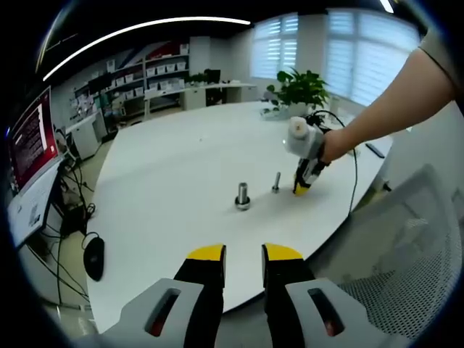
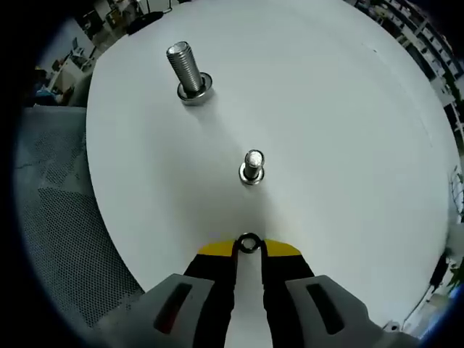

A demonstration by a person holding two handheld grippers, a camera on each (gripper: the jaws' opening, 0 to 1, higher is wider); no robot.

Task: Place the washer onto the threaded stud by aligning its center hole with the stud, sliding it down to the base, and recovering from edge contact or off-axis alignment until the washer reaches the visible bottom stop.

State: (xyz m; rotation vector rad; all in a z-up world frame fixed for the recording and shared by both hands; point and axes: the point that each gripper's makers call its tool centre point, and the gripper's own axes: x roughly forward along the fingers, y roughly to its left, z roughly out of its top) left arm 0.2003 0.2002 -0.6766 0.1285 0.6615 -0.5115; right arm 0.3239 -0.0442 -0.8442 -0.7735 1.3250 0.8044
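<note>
White office bench (image 2: 348, 109) | right gripper (image 2: 249, 246) fingers pinch washer (image 2: 249, 243) by its rim: thin, stiff, light, likely slippery | small stud (image 2: 252, 167) near | left gripper (image 1: 243, 254) fingers apart, empty.

My left gripper (image 1: 243, 255) and right gripper (image 2: 249, 249): black jaws, yellow tips, grey housings (red-slotted); short pale sleeve (image 1: 441, 51).
</note>
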